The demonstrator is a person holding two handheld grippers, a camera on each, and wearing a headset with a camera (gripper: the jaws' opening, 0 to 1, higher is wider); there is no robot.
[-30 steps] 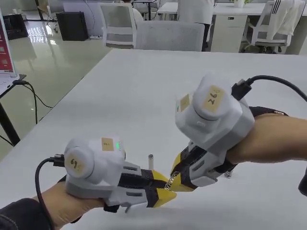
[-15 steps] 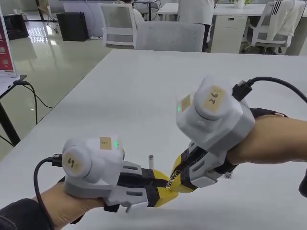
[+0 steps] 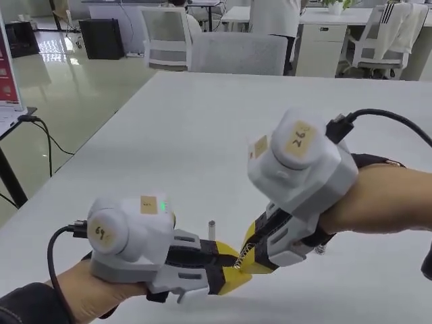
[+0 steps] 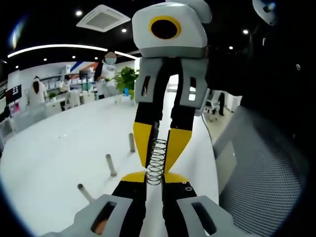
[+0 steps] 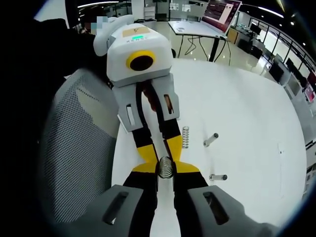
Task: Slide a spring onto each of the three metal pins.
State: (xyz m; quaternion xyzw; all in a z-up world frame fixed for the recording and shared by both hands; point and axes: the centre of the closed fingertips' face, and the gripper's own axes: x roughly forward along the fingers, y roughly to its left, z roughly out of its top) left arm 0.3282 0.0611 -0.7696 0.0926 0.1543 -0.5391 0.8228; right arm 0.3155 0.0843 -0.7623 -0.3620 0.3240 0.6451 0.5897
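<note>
The right gripper [image 3: 250, 251] has a right round sticker [image 3: 298, 140] on its white back, at 2 o'clock in the head view. The sticker is tan and handwritten "26", possibly with one more mark after it. The left gripper [image 3: 229, 271] has a left round sticker [image 3: 102, 233] at 8 o'clock, handwritten "64" or "69"; I cannot tell which. The right square sticker [image 3: 258, 146] and the left square sticker [image 3: 148, 202] sit on top of the housings, and their marks are too small to read. In the right gripper view the left square sticker [image 5: 134, 31], at 11 o'clock, shows a faint unreadable mark. A red screen [image 3: 5, 67] at 9 o'clock in the head view has blurred, unreadable print.
</note>
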